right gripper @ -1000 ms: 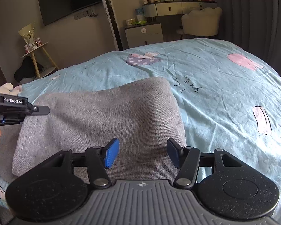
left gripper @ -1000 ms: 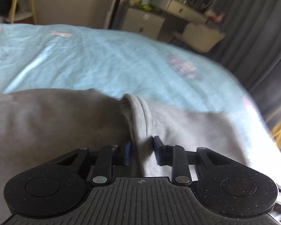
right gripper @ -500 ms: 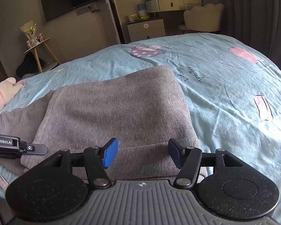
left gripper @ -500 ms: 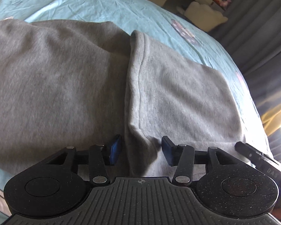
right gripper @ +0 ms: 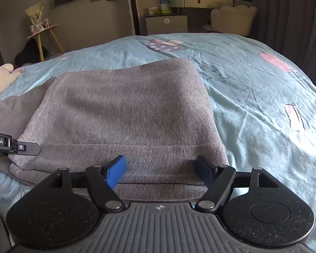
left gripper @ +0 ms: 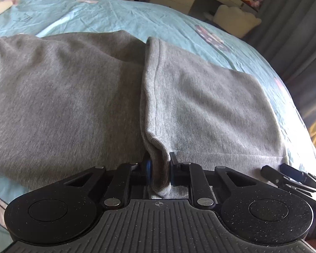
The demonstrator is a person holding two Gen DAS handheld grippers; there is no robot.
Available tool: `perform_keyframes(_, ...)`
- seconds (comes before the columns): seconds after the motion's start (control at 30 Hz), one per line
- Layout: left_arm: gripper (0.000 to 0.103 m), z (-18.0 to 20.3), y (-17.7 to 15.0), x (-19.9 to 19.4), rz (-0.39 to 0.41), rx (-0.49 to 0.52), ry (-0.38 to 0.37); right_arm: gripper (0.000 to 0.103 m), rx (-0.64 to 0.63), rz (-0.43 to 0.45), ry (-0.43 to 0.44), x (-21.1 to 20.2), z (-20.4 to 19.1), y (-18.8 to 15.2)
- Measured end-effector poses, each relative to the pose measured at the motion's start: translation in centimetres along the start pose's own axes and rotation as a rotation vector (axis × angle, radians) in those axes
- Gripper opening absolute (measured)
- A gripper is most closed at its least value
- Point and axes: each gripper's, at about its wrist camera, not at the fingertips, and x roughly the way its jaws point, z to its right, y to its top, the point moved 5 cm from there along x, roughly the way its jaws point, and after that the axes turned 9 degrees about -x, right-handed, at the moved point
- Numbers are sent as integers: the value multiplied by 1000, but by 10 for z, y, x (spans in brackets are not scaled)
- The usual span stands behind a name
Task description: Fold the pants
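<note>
Grey sweatpants (left gripper: 73, 97) lie on the light blue bed, with one part folded over on the right (right gripper: 124, 109). My left gripper (left gripper: 159, 169) is shut on the near corner of the folded layer's ribbed edge (left gripper: 152, 88). My right gripper (right gripper: 160, 169) is open, its blue pads low over the near hem (right gripper: 158, 181) of the folded part, cloth between them. The right gripper's tip shows at the lower right of the left wrist view (left gripper: 290, 176). The left gripper's tip shows at the left edge of the right wrist view (right gripper: 21, 147).
The bed sheet (right gripper: 263, 105) has pink and purple prints. A pink plush toy (right gripper: 2, 78) lies at the far left of the bed. Beyond the bed stand a dresser (right gripper: 166, 23), a white chair (right gripper: 233, 19) and a small side table (right gripper: 42, 31). Dark curtains hang on the right.
My left gripper has closed from open onto the folded layer's edge. My right gripper has sunk closer to the near hem and stays open.
</note>
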Motion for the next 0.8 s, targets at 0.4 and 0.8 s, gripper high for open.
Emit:
perform_keyframes(0.4,15,-11,1,2,-3,-103,-5,76,43,15,2,-4,9,0)
perform_keyframes(0.8,78,-78,18,-62,207,-386,-28,88,77,36,-24,-22,11,0)
